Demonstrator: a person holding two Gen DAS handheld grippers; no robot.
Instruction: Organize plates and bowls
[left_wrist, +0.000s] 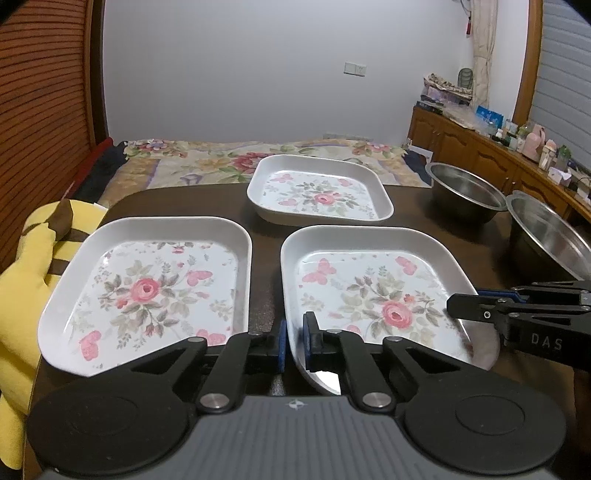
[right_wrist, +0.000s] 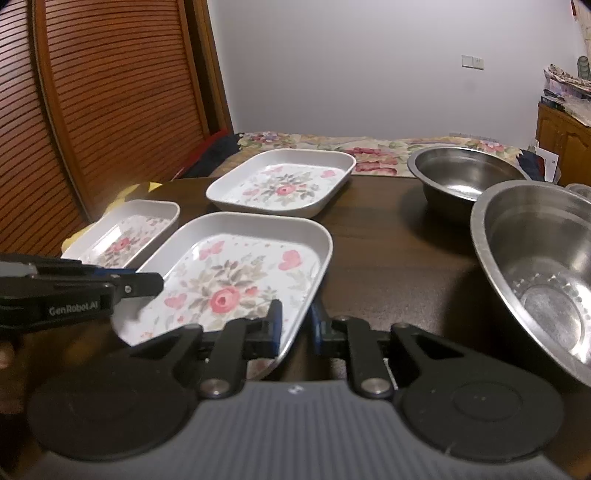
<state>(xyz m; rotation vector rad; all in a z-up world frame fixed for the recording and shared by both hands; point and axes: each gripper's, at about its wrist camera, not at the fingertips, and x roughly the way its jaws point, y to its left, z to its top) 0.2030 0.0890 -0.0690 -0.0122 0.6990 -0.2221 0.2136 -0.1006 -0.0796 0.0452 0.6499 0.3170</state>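
Left gripper (left_wrist: 293, 345): clenched on near left rim of the near plate (left_wrist: 373, 295), one blue pad outside the wall, the other inside; seen from the right wrist as a black arm reaching in from 9 o'clock (right_wrist: 147, 286).
Right gripper (right_wrist: 295, 326): clenched on the same plate's near right rim (right_wrist: 236, 280), one pad inside, one outside; in the left wrist view reaching in from 3 o'clock (left_wrist: 458, 308).
Near plate: white, rounded rectangle, rose and butterfly print; on the dark table (left_wrist: 266, 295), nearest the cameras, gripped at both near corners.
Left plate (left_wrist: 147, 291): same print, at 9 o'clock of the near plate, just beside it with a narrow strip of table between; near corner hidden behind the left gripper's frame.
Far plate (left_wrist: 319, 190): same print, at 12 o'clock of the near plate, near the table's far edge, apart from both others.
Far bowl (left_wrist: 463, 197): steel, at 2 o'clock of the near plate, upright on the table.
Near bowl (right_wrist: 543, 273): steel, larger in view, at 3 o'clock of the near plate, just beside the far bowl; touching or not, cannot tell.
Cushion (left_wrist: 26, 291): yellow with brown stripes, at 9 o'clock past the table's left edge.
Bed (left_wrist: 229, 162): floral cover, at 12 o'clock beyond the table.
Cabinet (left_wrist: 476, 151): wooden, at 2 o'clock along the wall, cluttered top.
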